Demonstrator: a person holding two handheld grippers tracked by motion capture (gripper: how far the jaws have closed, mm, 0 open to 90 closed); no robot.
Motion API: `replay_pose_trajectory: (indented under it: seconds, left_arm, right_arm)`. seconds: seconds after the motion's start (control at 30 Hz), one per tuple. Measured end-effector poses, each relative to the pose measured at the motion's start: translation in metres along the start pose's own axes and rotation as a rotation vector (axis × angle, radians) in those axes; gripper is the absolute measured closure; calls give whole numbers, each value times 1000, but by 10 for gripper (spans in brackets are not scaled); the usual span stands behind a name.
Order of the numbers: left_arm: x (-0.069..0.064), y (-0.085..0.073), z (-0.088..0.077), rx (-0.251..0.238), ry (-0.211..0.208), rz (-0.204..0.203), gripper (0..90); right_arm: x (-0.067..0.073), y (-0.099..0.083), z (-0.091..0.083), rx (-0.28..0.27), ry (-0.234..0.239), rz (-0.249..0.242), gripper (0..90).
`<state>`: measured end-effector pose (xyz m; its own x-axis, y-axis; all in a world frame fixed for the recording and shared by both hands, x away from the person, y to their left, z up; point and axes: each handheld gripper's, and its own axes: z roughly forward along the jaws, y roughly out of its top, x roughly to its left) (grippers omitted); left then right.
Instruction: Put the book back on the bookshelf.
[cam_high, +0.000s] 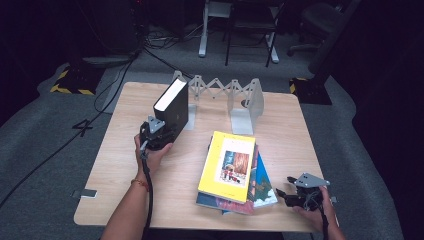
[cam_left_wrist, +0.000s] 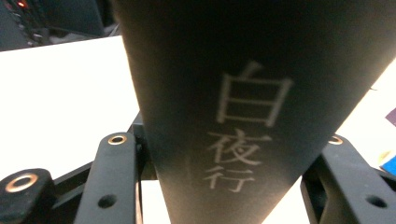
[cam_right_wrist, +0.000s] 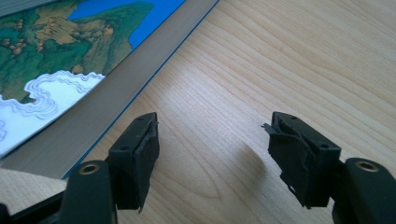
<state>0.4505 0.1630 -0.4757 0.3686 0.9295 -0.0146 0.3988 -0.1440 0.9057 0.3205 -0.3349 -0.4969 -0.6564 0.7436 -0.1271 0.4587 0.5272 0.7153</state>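
The right gripper (cam_high: 286, 194) rests with jaws apart and empty on the pale wooden table (cam_high: 130, 150), beside a stack of colourful books (cam_high: 235, 172). The left gripper (cam_high: 161, 131) apparently clamps a thick black book (cam_high: 172, 105), upright near the grey bookend rack (cam_high: 240, 102).

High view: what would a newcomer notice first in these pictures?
First, the thick black book, held upright in the left tongs at the table's far left, beside a grey folding bookend rack. Next, the yellow book topping a stack at the near middle, with the right tongs open beside it.
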Motion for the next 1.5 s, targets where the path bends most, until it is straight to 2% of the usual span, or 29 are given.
replay_pose_trajectory:
  seconds: [0.13,0.2,0.27,0.47,0.53,0.57,0.67,0.8,1.03,1.2,1.3,1.43,1.5]
  left_arm:
    - [-6,1,3,-2,30,-19,511]
    - [-14,4,7,4,64,-41,515]
    - [-17,6,10,4,74,-42,517]
    - [-20,12,18,18,100,-57,519]
    - [-21,14,21,18,103,-73,519]
    - [-23,17,24,29,121,-89,518]
    - [-23,22,30,40,136,-106,516]
    - [-21,27,35,51,140,-135,513]
    - [-21,29,39,52,147,-139,509]
    - [-20,29,37,58,126,-128,502]
    - [-20,29,35,68,115,-102,501]
    - [-24,28,29,58,100,-65,484]
    - [-24,27,27,50,89,-69,484]
  right_arm:
    - [0,0,0,0,3,1,337]
    - [0,0,0,-3,1,1,338]
    - [0,0,0,-3,0,-3,338]
    - [-1,0,1,-2,1,-2,336]
    - [-1,0,1,-4,2,-2,336]
    - [-1,0,1,-5,4,-1,336]
    - [-2,0,1,-6,4,-1,335]
    - [-1,0,1,-8,2,-2,338]
    - [-2,-1,1,-8,6,0,338]
    - [-2,-1,1,-10,8,6,337]
    - [-2,-1,1,-10,7,8,337]
    - [-2,-1,1,-7,5,6,337]
    - [-2,-1,1,-7,5,6,337]
